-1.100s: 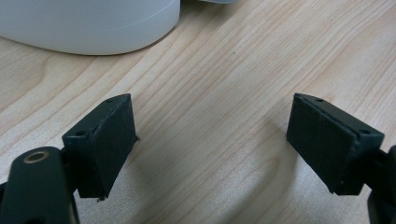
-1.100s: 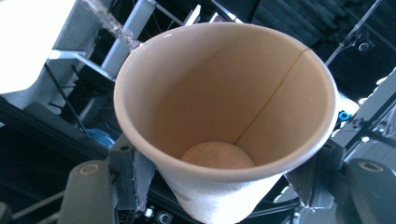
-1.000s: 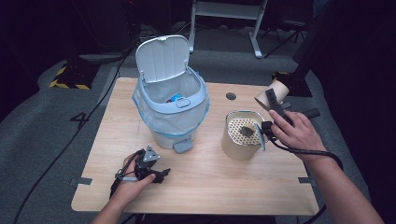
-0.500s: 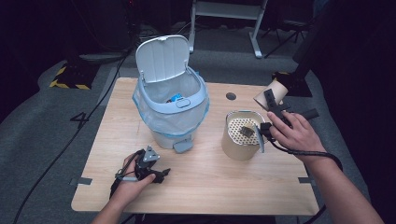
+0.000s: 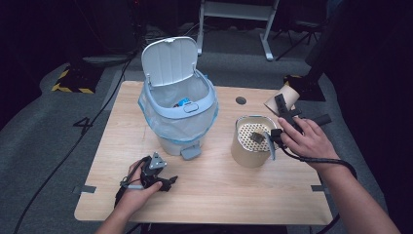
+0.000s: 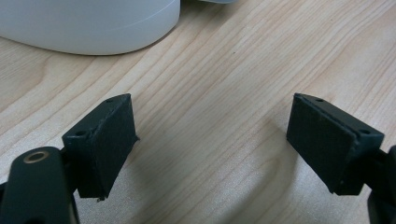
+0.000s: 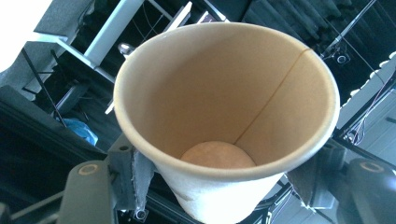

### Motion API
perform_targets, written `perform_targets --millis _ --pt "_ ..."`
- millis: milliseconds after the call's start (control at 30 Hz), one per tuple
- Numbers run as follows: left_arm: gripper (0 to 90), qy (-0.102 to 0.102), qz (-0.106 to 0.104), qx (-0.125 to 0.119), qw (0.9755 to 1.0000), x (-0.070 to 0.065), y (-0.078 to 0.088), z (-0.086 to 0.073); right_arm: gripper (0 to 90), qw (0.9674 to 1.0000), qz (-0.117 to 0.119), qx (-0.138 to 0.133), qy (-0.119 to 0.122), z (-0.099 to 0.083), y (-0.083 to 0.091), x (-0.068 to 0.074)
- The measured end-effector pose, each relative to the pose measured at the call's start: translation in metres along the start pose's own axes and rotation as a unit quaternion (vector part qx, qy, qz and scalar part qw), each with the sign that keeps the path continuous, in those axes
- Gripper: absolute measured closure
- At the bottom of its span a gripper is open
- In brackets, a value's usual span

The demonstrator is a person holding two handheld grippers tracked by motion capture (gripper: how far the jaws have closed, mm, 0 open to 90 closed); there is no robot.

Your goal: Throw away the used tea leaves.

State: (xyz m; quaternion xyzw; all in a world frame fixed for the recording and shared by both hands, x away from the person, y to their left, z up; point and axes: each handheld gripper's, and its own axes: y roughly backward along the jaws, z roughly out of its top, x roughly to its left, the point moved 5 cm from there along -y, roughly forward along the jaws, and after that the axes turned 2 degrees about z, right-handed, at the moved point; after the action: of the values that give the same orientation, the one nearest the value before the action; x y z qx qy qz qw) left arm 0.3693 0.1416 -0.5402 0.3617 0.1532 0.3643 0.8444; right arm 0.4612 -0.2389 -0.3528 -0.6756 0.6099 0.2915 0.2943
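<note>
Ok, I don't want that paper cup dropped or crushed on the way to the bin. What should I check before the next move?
1. Grip: right gripper shut on the paper cup, jaws on either side of its base: ok.
2. Cup shape: rim round, wall undented: ok.
3. Cup contents: inside looks empty: ok.
4. Bin lid up, mouth open: ok.
5. Path: tan perforated container stands between cup and bin, so lift over it: not ok.
6. Left gripper open, resting on the table, clear of the path: ok.
</note>
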Motion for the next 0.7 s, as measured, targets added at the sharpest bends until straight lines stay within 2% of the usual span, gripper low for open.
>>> perform_targets --millis 100,133,167,200,267,400,433,467,500,533,567,600,633,667,700 --pt "16.0 0.0 0.0 0.0 1.0 0.0 0.0 0.0 32.5 1.0 -0.002 0.004 -0.004 0.0 0.0 -0.001" --pt "16.0 0.0 0.0 0.0 1.0 0.0 0.0 0.0 32.5 0.9998 0.001 -0.004 0.019 0.007 0.0 0.001" --pt "16.0 0.0 0.0 0.0 1.0 0.0 0.0 0.0 32.5 0.9998 0.001 -0.004 0.019 0.007 0.0 0.001" --pt "16.0 0.0 0.0 0.0 1.0 0.0 0.0 0.0 32.5 0.9992 -0.001 -0.019 0.036 0.013 0.001 0.001" --pt "16.0 0.0 0.0 0.0 1.0 0.0 0.0 0.0 32.5 0.9999 -0.007 -0.002 0.01 0.009 0.001 -0.002" --pt "16.0 0.0 0.001 0.0 1.0 0.0 0.0 0.0 32.5 0.9994 -0.001 -0.013 0.032 0.016 0.0 0.0" --pt "16.0 0.0 0.0 0.0 1.0 0.0 0.0 0.0 32.3 0.9997 -0.004 -0.014 0.018 0.016 0.001 -0.003" --pt "16.0 0.0 0.0 0.0 1.0 0.0 0.0 0.0 32.3 0.9997 -0.004 -0.014 0.018 0.016 0.001 -0.003" --pt "16.0 0.0 0.0 0.0 1.0 0.0 0.0 0.0 32.2 0.9999 -0.003 -0.014 0.005 0.015 0.001 -0.006" --pt "16.0 0.0 0.0 0.0 1.0 0.0 0.0 0.0 32.0 0.9994 0.008 -0.023 -0.023 0.015 0.001 -0.007" --pt "16.0 0.0 0.0 0.0 1.0 0.0 0.0 0.0 32.0 0.9994 0.008 -0.023 -0.023 0.015 0.001 -0.007" --pt "16.0 0.0 0.0 0.0 1.0 0.0 0.0 0.0 31.8 0.994 0.038 -0.044 -0.092 0.013 -0.001 -0.007" --pt "16.0 0.0 0.0 0.0 1.0 0.0 0.0 0.0 31.8 0.9897 0.05 -0.05 -0.124 0.011 -0.002 -0.006" --pt "16.0 0.0 0.0 0.0 1.0 0.0 0.0 0.0 31.8 0.9897 0.05 -0.05 -0.124 0.011 -0.002 -0.006" --pt "16.0 0.0 0.0 0.0 1.0 0.0 0.0 0.0 31.6 0.9832 0.063 -0.055 -0.163 0.008 -0.003 -0.006"
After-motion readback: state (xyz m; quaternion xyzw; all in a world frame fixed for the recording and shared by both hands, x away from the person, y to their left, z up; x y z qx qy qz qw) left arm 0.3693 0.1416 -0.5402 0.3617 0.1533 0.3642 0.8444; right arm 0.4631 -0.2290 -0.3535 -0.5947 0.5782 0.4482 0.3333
